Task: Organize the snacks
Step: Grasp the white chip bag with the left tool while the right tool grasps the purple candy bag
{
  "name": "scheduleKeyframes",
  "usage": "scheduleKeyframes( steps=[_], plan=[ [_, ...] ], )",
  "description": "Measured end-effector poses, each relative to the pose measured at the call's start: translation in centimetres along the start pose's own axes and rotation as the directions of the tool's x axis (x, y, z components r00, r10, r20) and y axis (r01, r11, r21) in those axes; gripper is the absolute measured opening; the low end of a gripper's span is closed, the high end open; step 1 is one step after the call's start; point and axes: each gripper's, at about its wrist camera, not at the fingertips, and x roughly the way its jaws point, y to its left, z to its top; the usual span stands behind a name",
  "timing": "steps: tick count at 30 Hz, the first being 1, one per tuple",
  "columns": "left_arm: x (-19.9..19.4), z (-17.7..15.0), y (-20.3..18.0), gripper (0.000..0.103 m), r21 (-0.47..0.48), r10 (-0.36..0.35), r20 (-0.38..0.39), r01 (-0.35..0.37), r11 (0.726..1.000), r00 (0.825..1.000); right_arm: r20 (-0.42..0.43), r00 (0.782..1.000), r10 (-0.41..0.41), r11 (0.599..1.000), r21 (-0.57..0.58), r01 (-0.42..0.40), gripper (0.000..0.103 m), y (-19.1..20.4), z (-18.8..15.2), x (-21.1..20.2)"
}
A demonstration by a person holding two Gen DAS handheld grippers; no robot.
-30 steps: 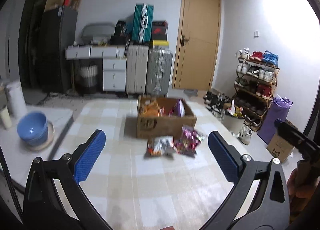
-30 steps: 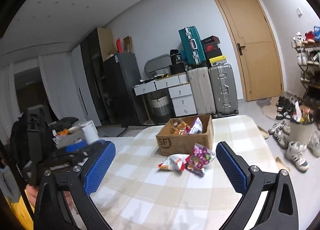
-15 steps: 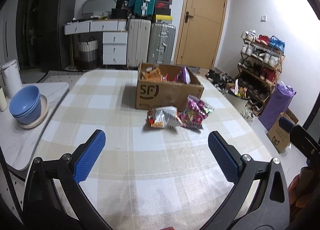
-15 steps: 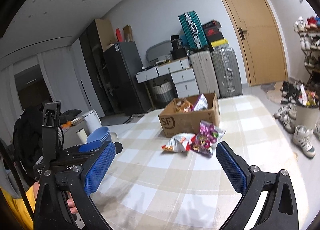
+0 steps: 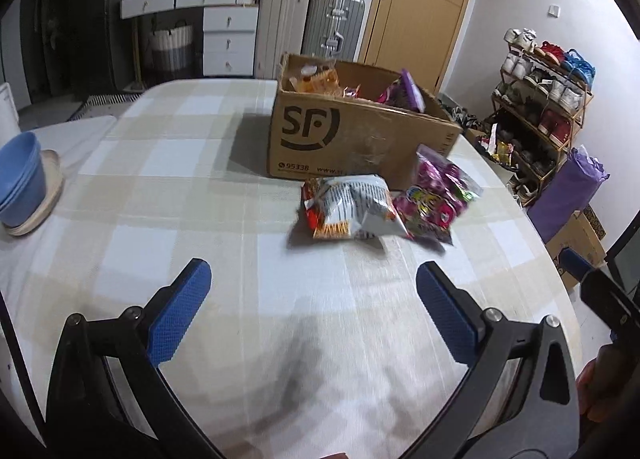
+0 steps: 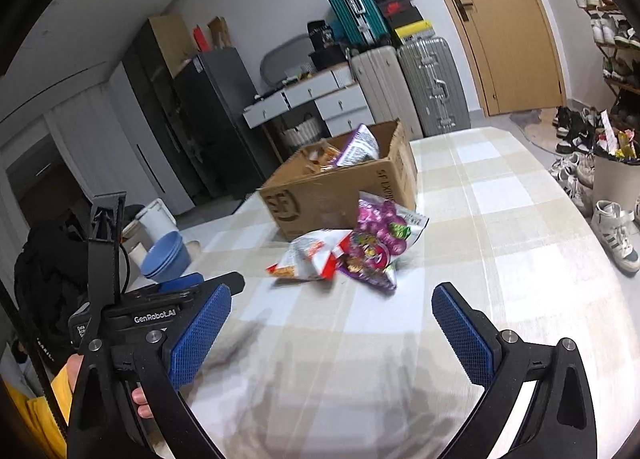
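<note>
Item 1: left claw (image 5: 313, 285). You hold it with its jaws spread wide and empty, above the checked surface (image 5: 168, 195), short of the snacks.

Item 2: right claw (image 6: 332, 309). Also wide apart, nothing between the pads, aimed at the same pile from your right side.

Item 3: cardboard box (image 5: 352, 135). It stands open-topped on the surface beyond the loose bags, with several packets already inside, one purple packet (image 6: 358, 147) leaning against the near wall.

Item 4: white and red snack bag (image 5: 350, 211). It lies flat on the surface just in front of the box, touching its neighbour.

Item 5: pink and purple snack bag (image 5: 434, 199). It lies beside and partly against the white one, one end propped up on the box wall.

Item 6: blue bowls (image 5: 20, 179), stacked on a plate at the far left, well apart from the work.

Risks, by judgement: the two loose bags overlap, so a careless closing may catch both or drag one off with the other. Puffed foil bags are slippery and soft; pinch the belly and you may crush the contents or lose the bag, so a seam edge looks safer. Both claws point at one pile, so you may knock them together. A bag pushed instead of lifted could slide toward the right-hand edge of the surface.
</note>
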Motion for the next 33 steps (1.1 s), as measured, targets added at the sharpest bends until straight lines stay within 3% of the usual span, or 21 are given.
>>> scheduleKeyframes(
  steps=[4,8,12,17,23,33],
  plan=[
    [4.3,2.4,-0.6,0.103,0.003,-0.016,-0.043,0.017,1.0,0.999,-0.049,0.998,-0.035,0.999,0.024,0.037,0.102,-2.1,2.2,3.6],
    [8.5,4.8,-0.9,0.102,-0.075,-0.08,-0.103,0.072,0.995,0.991,-0.078,0.997,-0.027,0.997,0.066,0.032,0.102,-4.2,3.9,7.1],
    [12.1,6.2,-1.6,0.102,-0.077,-0.083,-0.141,0.073,0.994,0.986,-0.059,0.998,-0.011,0.996,0.087,0.016,0.102,-5.5,5.0,9.2],
    [16.2,6.4,-1.8,0.097,-0.094,-0.095,-0.194,0.078,0.993,0.976,-0.039,0.999,0.023,0.992,0.128,-0.018,0.102,-6.9,4.0,10.6],
    [17.9,7.5,-2.2,0.071,-0.111,-0.143,-0.152,0.127,0.986,0.978,-0.047,0.995,0.084,0.976,0.204,-0.072,0.102,-8.6,3.9,11.5],
    [20.0,8.9,-3.1,0.063,-0.115,-0.202,-0.114,0.189,0.975,0.973,-0.063,0.996,0.064,0.984,0.169,-0.053,0.102,-7.6,3.5,11.8]
  ],
)
